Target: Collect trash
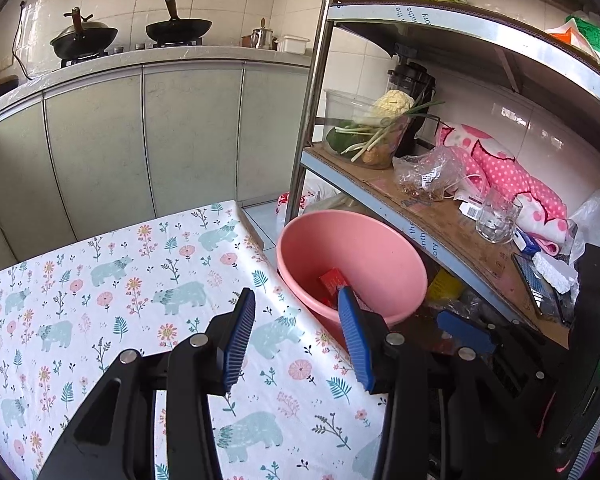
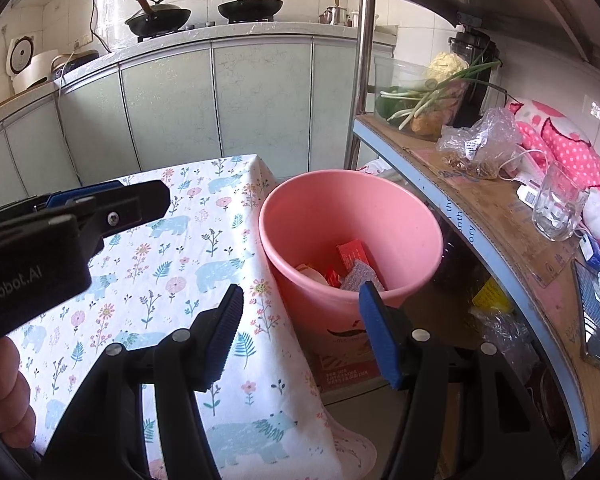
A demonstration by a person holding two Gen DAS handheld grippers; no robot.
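Lettering "nRobot.AI" on left tool (image 2: 108, 196) body.

Matt pink plastic bucket (image 2: 352, 216), printed cloth (image 2: 204, 248)

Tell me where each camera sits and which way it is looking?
Left wrist: sits on the left gripper, looking forward and down over the flowered tablecloth toward the pink bucket; shows its own open blue pads and part of the right gripper.
Right wrist: sits on the right gripper, looking down at the same bucket with trash inside; shows its own open pads, the left gripper and a hand.
Both share: bucket, tablecloth, metal shelf, two woks.
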